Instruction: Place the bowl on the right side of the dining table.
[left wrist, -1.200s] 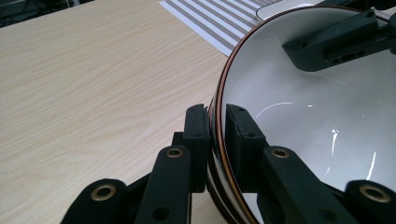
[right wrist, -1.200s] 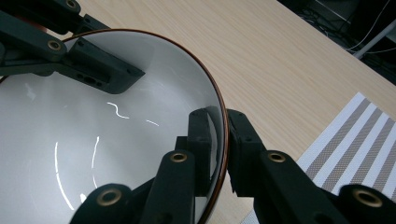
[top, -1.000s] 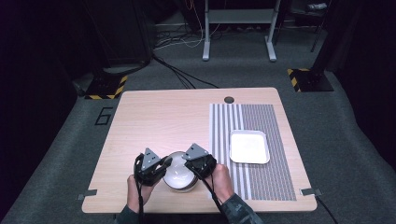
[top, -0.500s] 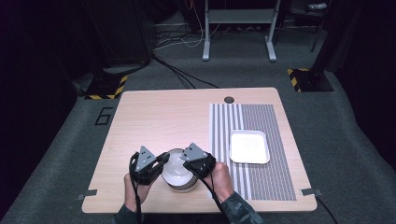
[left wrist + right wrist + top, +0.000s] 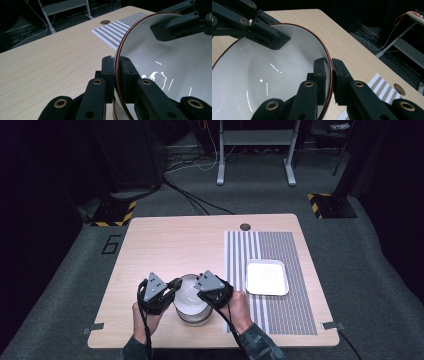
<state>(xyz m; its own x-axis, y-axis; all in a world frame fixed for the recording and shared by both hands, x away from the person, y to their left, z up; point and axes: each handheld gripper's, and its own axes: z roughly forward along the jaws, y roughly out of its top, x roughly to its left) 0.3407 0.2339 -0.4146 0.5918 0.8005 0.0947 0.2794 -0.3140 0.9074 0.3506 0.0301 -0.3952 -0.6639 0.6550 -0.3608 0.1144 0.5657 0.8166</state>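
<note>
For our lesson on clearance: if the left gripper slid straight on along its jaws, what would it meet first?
Probably the right gripper, clamped on the opposite rim of the white bowl that the left gripper itself grips; depth is uncertain.

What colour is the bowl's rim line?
Reddish-brown on the white bowl, clearest in the right gripper view.

A bowl (image 5: 192,300) sits at the table's (image 5: 175,240) near edge; a tray (image 5: 267,277) lies on the mat (image 5: 295,250) to its right.
</note>
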